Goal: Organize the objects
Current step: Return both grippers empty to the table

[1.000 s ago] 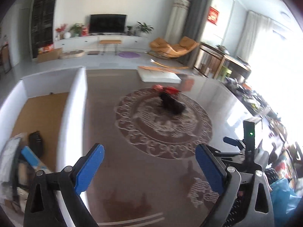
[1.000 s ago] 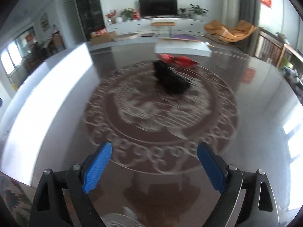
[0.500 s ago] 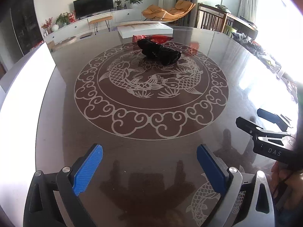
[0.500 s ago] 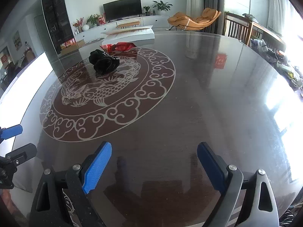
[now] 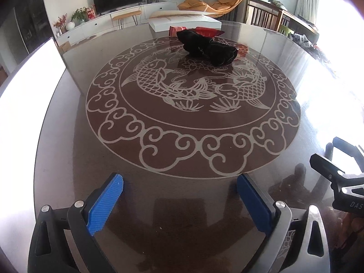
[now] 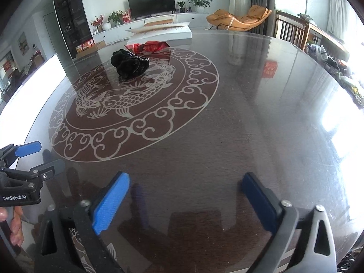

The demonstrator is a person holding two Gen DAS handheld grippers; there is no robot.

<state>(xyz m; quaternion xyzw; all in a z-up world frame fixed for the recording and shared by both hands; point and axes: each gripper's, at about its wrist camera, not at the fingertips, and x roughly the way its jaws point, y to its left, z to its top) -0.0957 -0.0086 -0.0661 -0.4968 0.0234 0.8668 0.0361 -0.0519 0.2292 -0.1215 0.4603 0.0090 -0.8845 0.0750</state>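
Note:
A crumpled black cloth bundle (image 5: pixel 208 48) lies at the far side of the round dark table (image 5: pixel 182 159), on the fish pattern; it also shows in the right wrist view (image 6: pixel 130 65). A red packet (image 5: pixel 208 31) lies just behind it, also seen in the right wrist view (image 6: pixel 149 46). A flat white box (image 5: pixel 184 21) lies at the table's far edge. My left gripper (image 5: pixel 179 196) is open and empty over the near edge. My right gripper (image 6: pixel 185 195) is open and empty, to the right of the left one.
The right gripper shows at the right edge of the left wrist view (image 5: pixel 339 175); the left one shows at the left edge of the right wrist view (image 6: pixel 22 170). Behind the table are a TV cabinet (image 6: pixel 154 22), an orange lounge chair (image 6: pixel 241 19) and a cluttered wooden sideboard (image 6: pixel 325 47).
Both grippers have swung up from beside the table to face across it, and have steadied. Both stay open and empty.

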